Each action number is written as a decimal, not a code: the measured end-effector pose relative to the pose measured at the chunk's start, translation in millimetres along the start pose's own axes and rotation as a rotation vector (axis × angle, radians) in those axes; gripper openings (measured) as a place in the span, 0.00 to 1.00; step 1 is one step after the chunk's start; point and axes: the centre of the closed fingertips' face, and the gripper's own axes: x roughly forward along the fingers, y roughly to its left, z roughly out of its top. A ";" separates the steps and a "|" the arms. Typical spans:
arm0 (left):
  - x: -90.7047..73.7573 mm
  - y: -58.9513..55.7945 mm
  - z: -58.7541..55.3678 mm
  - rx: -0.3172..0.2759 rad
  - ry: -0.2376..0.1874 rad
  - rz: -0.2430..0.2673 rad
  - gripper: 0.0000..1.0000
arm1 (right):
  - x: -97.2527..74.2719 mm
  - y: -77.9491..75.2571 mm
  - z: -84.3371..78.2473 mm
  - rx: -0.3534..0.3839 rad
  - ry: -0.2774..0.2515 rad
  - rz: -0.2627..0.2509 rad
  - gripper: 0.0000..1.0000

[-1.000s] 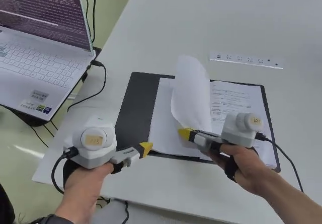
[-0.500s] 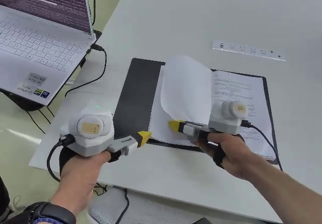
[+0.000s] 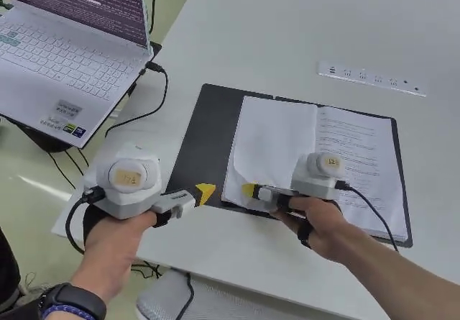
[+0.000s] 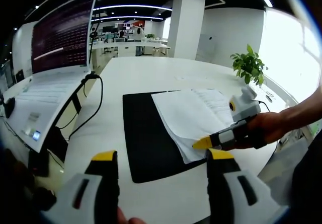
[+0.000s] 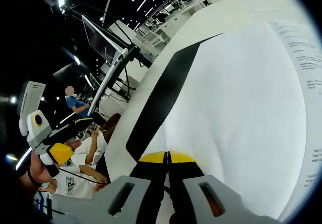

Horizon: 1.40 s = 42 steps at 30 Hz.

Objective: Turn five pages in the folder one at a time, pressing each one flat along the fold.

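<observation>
The page (image 3: 277, 136), upright a second ago, now lies on the left half of the folder (image 3: 208, 129). The right tool (image 3: 250, 190) is closed on its lower corner; the left tool (image 3: 205, 193) hangs open nearby. Pressing the fold comes next, I think.
</observation>
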 end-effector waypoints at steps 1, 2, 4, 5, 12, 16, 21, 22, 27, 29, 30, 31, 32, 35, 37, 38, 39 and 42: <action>-0.1 0.9 -0.4 -0.004 0.000 0.002 0.71 | 1.2 -1.1 -0.6 0.001 0.000 -0.006 0.00; 0.0 2.5 -1.0 -0.006 0.001 0.003 0.71 | 2.3 -2.2 -1.5 0.014 0.000 -0.013 0.00; 0.0 3.8 -1.5 -0.004 0.002 0.005 0.71 | 3.0 -2.0 -1.3 0.021 -0.006 -0.011 0.00; -0.6 5.3 -1.6 -0.003 0.004 0.007 0.71 | 4.3 -0.8 -2.0 0.013 -0.010 -0.014 0.00; -1.6 7.5 -3.1 -0.003 0.009 0.009 0.71 | 6.0 15.5 -1.7 -0.014 -0.032 0.033 0.16; 1.1 3.4 -3.3 0.007 0.012 -0.001 0.71 | 4.4 24.8 -2.7 -0.040 -0.041 0.061 0.26; 7.8 -7.4 -5.3 0.032 0.028 -0.029 0.70 | 3.1 34.7 -2.3 -0.034 -0.061 0.111 0.39; 9.9 -9.8 -5.6 0.037 0.032 -0.037 0.70 | 1.6 36.5 -2.7 -0.043 -0.061 0.116 0.41; 16.8 -18.7 -0.8 0.062 0.033 -0.064 0.68 | -9.8 33.6 6.2 -0.019 -0.113 0.125 0.41; 19.6 -19.9 1.0 0.065 0.032 -0.069 0.67 | -17.5 34.0 12.9 -0.028 -0.141 0.128 0.41; 21.7 -21.2 2.4 0.064 0.031 -0.075 0.67 | -21.2 34.5 16.1 -0.033 -0.153 0.130 0.41; 22.8 -22.4 3.6 0.055 0.027 -0.081 0.67 | -26.4 34.3 21.0 -0.036 -0.173 0.134 0.41; 25.1 -23.6 5.5 0.049 0.024 -0.085 0.66 | -30.6 34.2 24.8 -0.036 -0.190 0.135 0.41; 31.3 -28.7 7.1 0.067 0.029 -0.097 0.65 | -46.1 30.0 36.5 -0.029 -0.251 0.119 0.40; 35.1 -34.8 8.5 0.078 0.030 -0.112 0.63 | -55.2 24.6 39.1 -0.011 -0.269 0.110 0.38; 36.4 -37.7 9.0 0.079 0.031 -0.119 0.62 | -58.2 21.9 39.5 -0.011 -0.276 0.104 0.38; 39.0 -40.8 9.6 0.079 0.031 -0.125 0.61 | -62.6 19.8 39.3 -0.013 -0.279 0.099 0.38; 45.7 -47.7 12.5 0.101 0.038 -0.145 0.60 | -73.3 10.3 38.8 -0.026 -0.277 0.073 0.39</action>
